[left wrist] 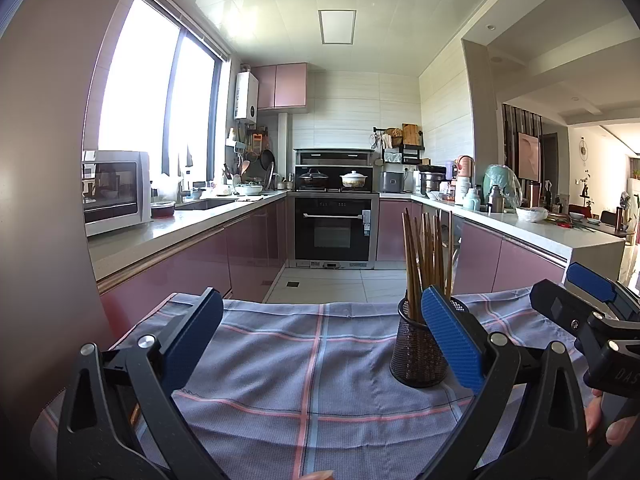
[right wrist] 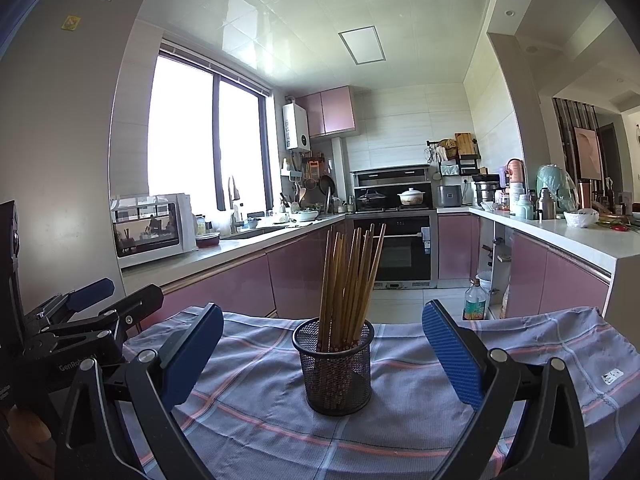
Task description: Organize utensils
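A black mesh holder (right wrist: 336,368) stands upright on a blue-grey plaid cloth (right wrist: 420,420), with several brown chopsticks (right wrist: 352,280) fanned out inside it. My right gripper (right wrist: 322,312) is open and empty, and the holder sits centred just ahead of its blue fingers (right wrist: 452,352). My left gripper (left wrist: 322,300) is also open and empty over the cloth (left wrist: 300,360). From it, the holder (left wrist: 416,356) lies to the right, partly hidden behind its right finger (left wrist: 452,336). Each gripper shows in the other's view: the right gripper (left wrist: 560,286) and the left gripper (right wrist: 116,294).
The cloth-covered table ends just past the holder, with tiled floor (left wrist: 332,280) beyond. Pink kitchen cabinets (right wrist: 224,284) line both sides, with an oven (right wrist: 400,248) at the back. A microwave (right wrist: 152,224) sits on the left counter. A bottle (right wrist: 475,300) stands on the floor at right.
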Demonstrator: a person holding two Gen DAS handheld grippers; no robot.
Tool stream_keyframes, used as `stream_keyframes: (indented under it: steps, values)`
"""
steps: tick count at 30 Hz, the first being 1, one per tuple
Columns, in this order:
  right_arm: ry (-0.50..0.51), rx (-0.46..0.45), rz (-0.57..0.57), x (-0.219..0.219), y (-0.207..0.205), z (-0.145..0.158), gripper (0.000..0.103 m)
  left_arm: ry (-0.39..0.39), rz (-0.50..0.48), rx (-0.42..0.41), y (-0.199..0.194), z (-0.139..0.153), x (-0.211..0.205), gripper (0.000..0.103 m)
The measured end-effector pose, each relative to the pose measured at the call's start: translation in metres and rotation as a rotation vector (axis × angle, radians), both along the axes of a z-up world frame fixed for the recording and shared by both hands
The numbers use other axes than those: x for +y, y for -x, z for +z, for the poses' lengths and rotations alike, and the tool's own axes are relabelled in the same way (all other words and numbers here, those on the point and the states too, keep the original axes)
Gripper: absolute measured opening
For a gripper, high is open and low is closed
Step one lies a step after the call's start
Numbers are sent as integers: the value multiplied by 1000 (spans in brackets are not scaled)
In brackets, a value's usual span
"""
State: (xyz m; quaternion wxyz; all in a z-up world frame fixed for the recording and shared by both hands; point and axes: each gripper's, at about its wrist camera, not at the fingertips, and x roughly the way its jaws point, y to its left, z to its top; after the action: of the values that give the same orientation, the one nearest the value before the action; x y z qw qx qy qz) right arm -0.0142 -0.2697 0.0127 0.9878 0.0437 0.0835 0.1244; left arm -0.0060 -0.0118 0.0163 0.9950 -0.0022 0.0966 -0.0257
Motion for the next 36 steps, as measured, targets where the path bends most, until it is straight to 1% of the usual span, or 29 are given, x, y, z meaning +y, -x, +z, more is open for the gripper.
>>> stream_keyframes:
  steps: [36]
  values:
    - [-3, 6, 3, 1, -1, -2, 96, -1, 1, -1, 0, -1, 0, 98]
